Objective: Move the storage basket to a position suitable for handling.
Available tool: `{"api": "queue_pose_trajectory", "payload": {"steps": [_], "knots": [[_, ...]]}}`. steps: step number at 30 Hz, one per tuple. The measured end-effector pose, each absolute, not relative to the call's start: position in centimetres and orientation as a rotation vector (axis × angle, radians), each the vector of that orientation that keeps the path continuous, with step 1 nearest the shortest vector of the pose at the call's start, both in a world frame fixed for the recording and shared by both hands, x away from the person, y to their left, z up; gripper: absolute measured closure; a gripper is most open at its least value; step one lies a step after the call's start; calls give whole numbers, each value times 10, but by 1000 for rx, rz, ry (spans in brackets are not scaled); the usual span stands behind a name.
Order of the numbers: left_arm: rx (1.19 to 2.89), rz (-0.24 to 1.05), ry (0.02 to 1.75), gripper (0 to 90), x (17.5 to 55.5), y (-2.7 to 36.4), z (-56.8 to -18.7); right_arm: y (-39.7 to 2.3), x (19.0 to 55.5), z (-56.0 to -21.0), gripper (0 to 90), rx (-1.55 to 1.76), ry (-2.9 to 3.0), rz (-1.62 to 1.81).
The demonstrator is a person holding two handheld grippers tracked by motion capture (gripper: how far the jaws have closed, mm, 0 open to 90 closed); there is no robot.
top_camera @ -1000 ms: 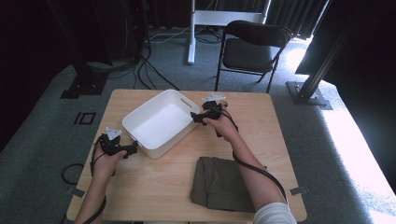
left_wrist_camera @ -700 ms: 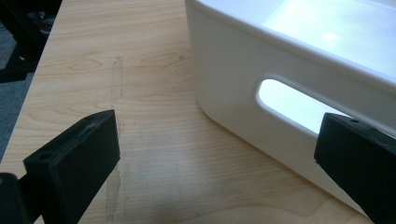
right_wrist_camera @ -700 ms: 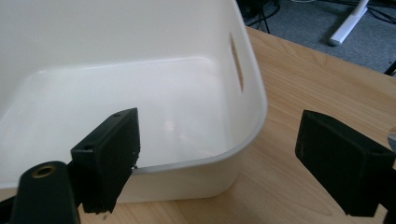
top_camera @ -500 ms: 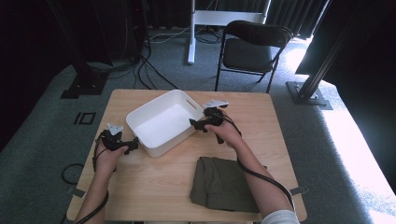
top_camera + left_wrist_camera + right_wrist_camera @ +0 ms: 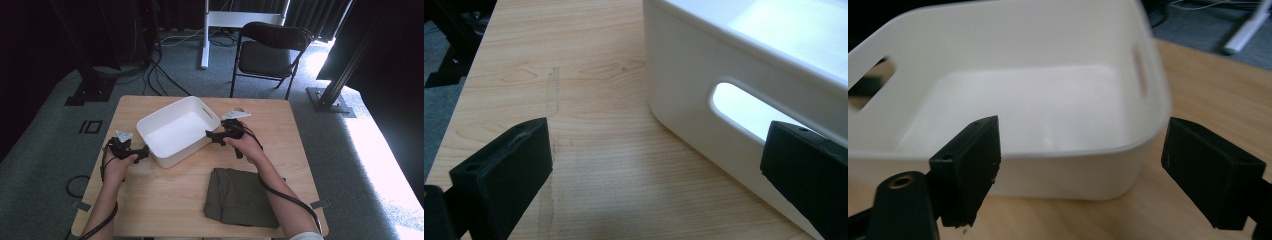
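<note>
A white plastic bin [image 5: 175, 131] stands empty and slantwise on the wooden table [image 5: 165, 210]. My left gripper [image 5: 144, 151] is at the bin's near-left end, open. In the left gripper view its jaws [image 5: 654, 170] are spread wide, with the bin's wall and handle slot [image 5: 744, 112] just ahead on the right. My right gripper [image 5: 212, 136] is at the bin's right end, also open. In the right gripper view it [image 5: 1083, 170] faces the bin's rim [image 5: 1058, 150], one jaw on each side of the near corner. Neither jaw pair touches the bin.
A folded olive-green cloth [image 5: 242, 197] lies on the table at the near right, beside the right forearm. A black folding chair [image 5: 272, 47] stands beyond the table's far edge. Cables and stand bases lie on the grey floor around it.
Both grippers have crept closer to the bin's ends, the right one coming slightly nearer to me. The bin has hardly moved.
</note>
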State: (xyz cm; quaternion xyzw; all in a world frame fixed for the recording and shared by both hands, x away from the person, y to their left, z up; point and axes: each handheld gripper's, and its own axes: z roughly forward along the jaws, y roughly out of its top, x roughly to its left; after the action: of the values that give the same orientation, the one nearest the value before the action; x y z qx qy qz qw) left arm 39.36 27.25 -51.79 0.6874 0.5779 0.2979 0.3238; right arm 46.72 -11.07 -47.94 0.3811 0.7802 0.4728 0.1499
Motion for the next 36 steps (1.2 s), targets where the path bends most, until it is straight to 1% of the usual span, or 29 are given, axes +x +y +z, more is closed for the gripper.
{"api": "queue_pose_trajectory", "payload": {"steps": [4, 10, 15, 23, 26, 36], "knots": [[1795, 782, 1517, 12, 393, 272, -518, -121, 485, -477, 158, 1195, 2151, 1306], [1800, 778, 1517, 12, 393, 272, -518, -123, 509, -479, 158, 1223, 2115, 1236], [1804, 787, 1512, 12, 393, 272, -518, -120, 520, -488, 158, 1237, 2136, 1190], [1798, 802, 1517, 12, 398, 270, -518, -122, 512, -496, 156, 1226, 2172, 1197], [1807, 800, 1517, 13, 402, 268, -517, -122, 503, -498, 158, 1176, 2214, 1159], [1810, 802, 1536, 13, 415, 266, -517, -133, 476, -502, 165, 1190, 2215, 1224]]}}
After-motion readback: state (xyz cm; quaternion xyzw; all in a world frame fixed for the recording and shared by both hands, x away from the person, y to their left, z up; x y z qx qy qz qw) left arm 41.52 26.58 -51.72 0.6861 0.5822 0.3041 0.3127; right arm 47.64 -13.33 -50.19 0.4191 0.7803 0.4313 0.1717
